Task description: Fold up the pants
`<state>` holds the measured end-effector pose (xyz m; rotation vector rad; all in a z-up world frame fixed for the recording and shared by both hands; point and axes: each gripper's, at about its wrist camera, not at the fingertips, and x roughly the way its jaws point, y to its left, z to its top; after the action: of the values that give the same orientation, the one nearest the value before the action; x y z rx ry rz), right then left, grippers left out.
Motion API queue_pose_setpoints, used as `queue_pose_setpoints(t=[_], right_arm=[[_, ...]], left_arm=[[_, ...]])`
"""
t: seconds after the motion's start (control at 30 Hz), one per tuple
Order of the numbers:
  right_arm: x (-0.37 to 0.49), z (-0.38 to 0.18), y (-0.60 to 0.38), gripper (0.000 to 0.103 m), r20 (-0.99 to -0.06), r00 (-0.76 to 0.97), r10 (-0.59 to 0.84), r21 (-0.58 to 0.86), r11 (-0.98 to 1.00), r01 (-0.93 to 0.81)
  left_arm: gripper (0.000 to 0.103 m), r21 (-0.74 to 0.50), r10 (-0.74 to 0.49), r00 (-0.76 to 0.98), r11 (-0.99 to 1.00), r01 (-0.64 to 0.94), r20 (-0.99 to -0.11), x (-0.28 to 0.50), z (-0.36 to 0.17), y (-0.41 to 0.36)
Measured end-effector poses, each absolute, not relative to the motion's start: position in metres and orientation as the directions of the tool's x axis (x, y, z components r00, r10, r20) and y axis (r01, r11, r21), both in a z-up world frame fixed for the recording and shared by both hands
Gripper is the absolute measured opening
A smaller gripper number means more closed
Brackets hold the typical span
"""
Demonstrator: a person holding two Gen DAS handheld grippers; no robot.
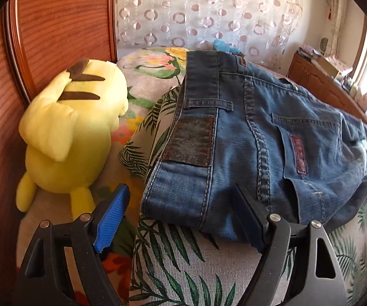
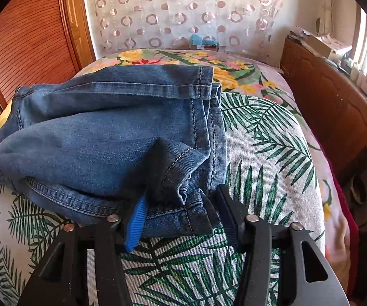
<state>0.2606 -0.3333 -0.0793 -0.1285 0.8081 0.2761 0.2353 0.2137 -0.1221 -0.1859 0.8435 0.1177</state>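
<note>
Your left tool (image 1: 183, 214) gapes wide, angled downward; your right tool (image 2: 181, 216) sits half-spread, angled downward too.

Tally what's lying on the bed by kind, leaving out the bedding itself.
Jeans: 1
Yellow plush toy: 1
Total: 2

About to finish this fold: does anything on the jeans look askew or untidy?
Yes. On the jeans, one leg hem lies bunched and curled between the right hand-held gripper's fingers, not flat like the hems behind it.
</note>
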Motion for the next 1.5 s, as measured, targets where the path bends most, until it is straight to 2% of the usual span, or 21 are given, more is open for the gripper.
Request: queue_pose_setpoints(t=[0.03, 0.07, 0.13, 0.37, 0.47, 0.67, 1.0, 1.2, 1.5], right_arm=[[0.259, -0.079, -0.332, 0.039, -0.726, 0.657, 0.203, -0.01, 0.952, -0.305], [0.258, -0.08, -0.33, 0.035, -0.725, 0.655, 0.211, -0.014, 0.947, -0.321], [0.256, -0.08, -0.327, 0.027, -0.725, 0.652, 0.223, -0.018, 0.94, -0.34], [0.254, -0.082, -0.332, 0.023, -0.713, 0.655, 0.25, 0.003, 0.935, -0.354], [0.25, -0.079, -0.333, 0.021, -0.698, 0.67, 0.253, 0.001, 0.936, -0.352], [0.232, -0.055, -0.334, 0.018, -0.609, 0.757, 0.236, -0.045, 0.943, -0.331], [0.193, -0.023, -0.357, 0.018, -0.542, 0.809, 0.226, -0.057, 0.951, -0.304], [0.139, -0.013, -0.376, 0.018, -0.516, 0.829, 0.216, -0.071, 0.954, -0.292], [0.061, -0.03, -0.41, 0.018, -0.536, 0.816, 0.218, -0.049, 0.956, -0.288]], left_arm=[[0.08, -0.117, 0.03, 0.661, 0.977, -0.177, -0.75, 0.235, -0.122, 0.213], [0.07, -0.118, 0.025, 0.666, 0.979, -0.169, -0.746, 0.234, -0.121, 0.212], [0.061, -0.109, 0.023, 0.672, 0.982, -0.154, -0.74, 0.233, -0.118, 0.206], [0.026, -0.058, 0.04, 0.688, 0.991, -0.12, -0.725, 0.23, -0.109, 0.194], [0.016, -0.019, 0.059, 0.687, 0.994, -0.105, -0.724, 0.23, -0.103, 0.186], [0.012, -0.022, 0.065, 0.75, 0.994, -0.105, -0.659, 0.216, -0.07, 0.181], [0.011, -0.035, 0.046, 0.824, 0.996, -0.08, -0.565, 0.166, -0.024, 0.164], [0.011, -0.062, 0.013, 0.834, 0.996, -0.056, -0.551, 0.127, -0.024, 0.158], [0.011, -0.145, -0.046, 0.818, 0.988, -0.046, -0.574, 0.055, -0.048, 0.149]])
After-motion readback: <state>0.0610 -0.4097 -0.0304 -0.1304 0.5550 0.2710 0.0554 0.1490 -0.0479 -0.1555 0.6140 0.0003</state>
